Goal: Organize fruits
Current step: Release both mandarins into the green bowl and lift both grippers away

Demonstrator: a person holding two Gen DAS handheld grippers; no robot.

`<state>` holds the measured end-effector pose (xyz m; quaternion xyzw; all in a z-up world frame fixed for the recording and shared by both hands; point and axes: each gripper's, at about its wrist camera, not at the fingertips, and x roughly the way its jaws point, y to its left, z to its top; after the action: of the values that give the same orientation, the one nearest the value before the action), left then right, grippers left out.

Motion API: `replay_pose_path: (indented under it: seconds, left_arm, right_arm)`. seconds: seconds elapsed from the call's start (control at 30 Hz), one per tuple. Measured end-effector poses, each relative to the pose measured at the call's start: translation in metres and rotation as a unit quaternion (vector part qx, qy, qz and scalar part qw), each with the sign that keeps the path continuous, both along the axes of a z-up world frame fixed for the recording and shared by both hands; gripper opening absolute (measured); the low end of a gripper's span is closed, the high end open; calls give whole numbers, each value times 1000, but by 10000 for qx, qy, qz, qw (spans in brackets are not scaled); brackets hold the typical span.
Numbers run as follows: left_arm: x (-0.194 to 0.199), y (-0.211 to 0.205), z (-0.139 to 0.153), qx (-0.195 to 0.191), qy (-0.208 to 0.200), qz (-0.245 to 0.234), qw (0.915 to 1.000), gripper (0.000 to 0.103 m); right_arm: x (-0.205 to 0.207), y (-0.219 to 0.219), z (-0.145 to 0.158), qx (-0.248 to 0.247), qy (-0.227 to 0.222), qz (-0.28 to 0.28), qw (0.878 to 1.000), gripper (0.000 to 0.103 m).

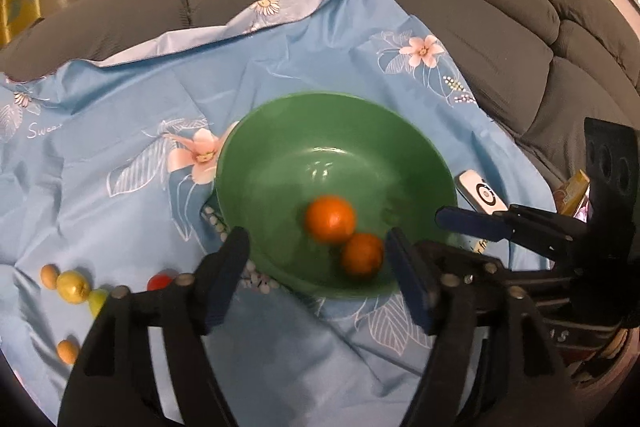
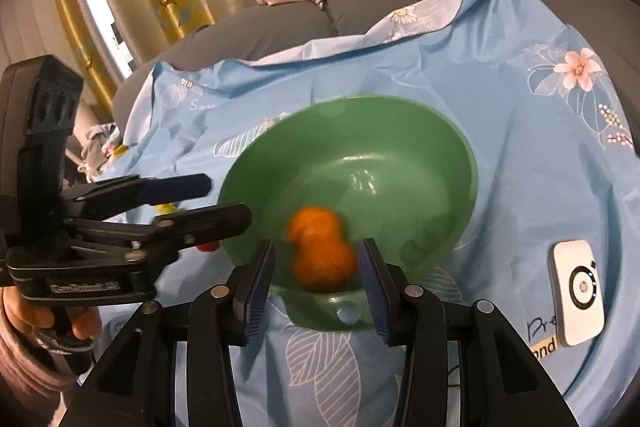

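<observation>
While small fruits [image 1: 72,285], yellow-green, tan and red, lie loose on the blue flowered cloth [image 1: 132,99] at the far left of the left wrist view, the left claw [image 1: 316,263] hangs over the near rim of the green bowl [image 1: 280,131] with its jaws wide and nothing between them. Two oranges [image 1: 330,219], touching each other, sit inside the bowl toward its near side. Just right of the bowl lies a white device [image 1: 482,193]. The right claw [image 2: 318,275] stands beside it over the bowl's near rim, jaws parted narrowly; the blurred oranges show between the pads, and I cannot tell whether the pads touch them.
</observation>
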<state>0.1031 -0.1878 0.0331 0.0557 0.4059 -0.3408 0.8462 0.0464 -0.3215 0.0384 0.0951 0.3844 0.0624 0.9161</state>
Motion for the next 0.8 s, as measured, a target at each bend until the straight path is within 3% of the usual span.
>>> replay_pose_path:
  seconds: [0.13, 0.4, 0.5, 0.67, 0.8]
  left_arm:
    - [-17, 23, 0, -6, 64, 251, 9997, 83]
    - [-57, 95, -18, 388, 322, 1148, 9921, 84]
    - [-74, 125, -23, 370, 513, 1472, 9871, 85]
    - [-98, 150, -19, 328, 556, 1638, 9844, 86]
    - [-110, 159, -11, 196, 499, 1707, 9839, 96]
  right_arm:
    - [-11, 3, 8, 95, -105, 47, 9999, 46]
    - [-31, 36, 12, 110, -164, 641, 9977, 47]
    - [-38, 51, 13, 97, -170, 859, 9961, 47]
    - [-47, 75, 14, 50, -149, 1141, 9933, 47]
    - [-52, 92, 15, 12, -127, 1315, 9912, 47]
